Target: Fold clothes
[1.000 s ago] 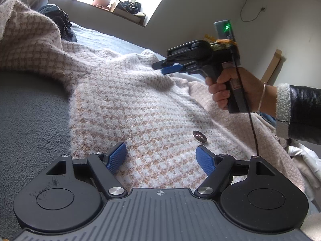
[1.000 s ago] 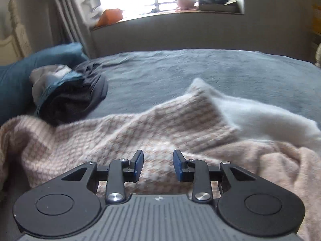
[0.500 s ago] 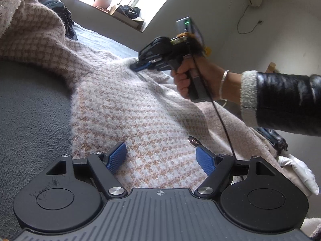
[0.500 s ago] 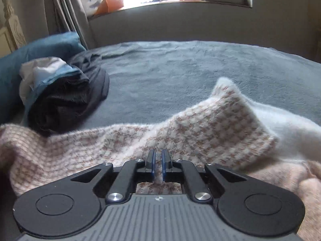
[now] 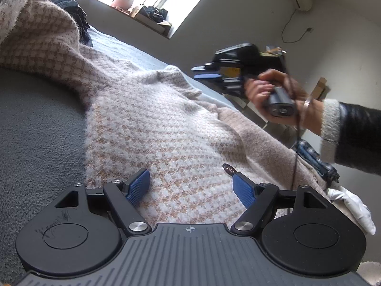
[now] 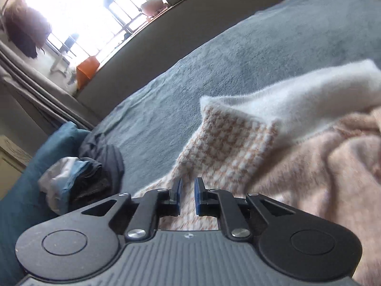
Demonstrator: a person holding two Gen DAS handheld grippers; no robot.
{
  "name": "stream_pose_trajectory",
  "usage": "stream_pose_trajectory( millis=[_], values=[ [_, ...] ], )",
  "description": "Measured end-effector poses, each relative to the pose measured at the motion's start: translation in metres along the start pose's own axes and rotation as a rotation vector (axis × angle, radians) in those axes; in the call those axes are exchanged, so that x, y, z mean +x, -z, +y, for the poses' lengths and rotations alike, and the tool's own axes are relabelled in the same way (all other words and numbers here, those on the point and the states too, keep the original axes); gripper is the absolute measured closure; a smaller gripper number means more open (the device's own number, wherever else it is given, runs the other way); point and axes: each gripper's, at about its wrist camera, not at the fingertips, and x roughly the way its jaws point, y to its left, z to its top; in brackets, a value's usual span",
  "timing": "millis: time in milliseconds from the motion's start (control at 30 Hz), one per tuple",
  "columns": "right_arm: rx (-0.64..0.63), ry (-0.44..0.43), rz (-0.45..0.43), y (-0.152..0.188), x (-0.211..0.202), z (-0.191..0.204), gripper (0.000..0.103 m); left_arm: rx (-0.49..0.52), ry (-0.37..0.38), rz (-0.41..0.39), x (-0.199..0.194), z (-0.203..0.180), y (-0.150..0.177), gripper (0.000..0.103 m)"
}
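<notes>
Nearest us, our left gripper (image 5: 191, 186) hangs with its blue pads spread wide over the pink-and-white checked cardigan (image 5: 166, 128), nothing pinched between them. A small metal button (image 5: 228, 167) lies on the cardigan just beside the right-hand pad. The cardigan is spread across the grey bed cover (image 5: 35, 138), one part of it rising in a fold at the upper left of the left wrist view.

Beyond the button, our right hand (image 5: 273, 95) holds the right gripper (image 5: 202, 72) in the air above the cardigan's far edge. Its jaws have just been opening a little and stand a narrow gap apart; in the right wrist view the right gripper (image 6: 187, 191) has no cloth between the pads, and the cardigan (image 6: 238, 143) lies beneath it with its white inner side turned up.

Farther off than the cardigan, a pile of dark clothes (image 6: 95, 174) rests against a blue pillow (image 6: 35, 166), and beyond the bed is the bright window (image 6: 83, 16).
</notes>
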Motion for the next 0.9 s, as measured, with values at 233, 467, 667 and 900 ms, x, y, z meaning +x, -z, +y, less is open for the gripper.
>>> stream_pose_trajectory(
  millis=[233,467,667,900],
  values=[
    [0.283,-0.205,0.059,0.049,-0.123,-0.049,0.074,-0.038,-0.114,-0.017,-0.025,-0.007,-0.018,0.026],
    [0.38,-0.302,0.137,0.13,-0.186,-0.073,0.067,0.167,-0.49,-0.177,-0.095,-0.032,-0.038,0.025],
    [0.487,-0.421,0.268,0.221,-0.181,-0.1,0.065,0.238,-0.777,-0.202,-0.107,-0.03,-0.046,0.01],
    [0.467,-0.333,0.191,0.275,-0.168,-0.125,0.067,0.56,-1.084,-0.042,-0.056,-0.014,-0.035,0.01]
  ],
)
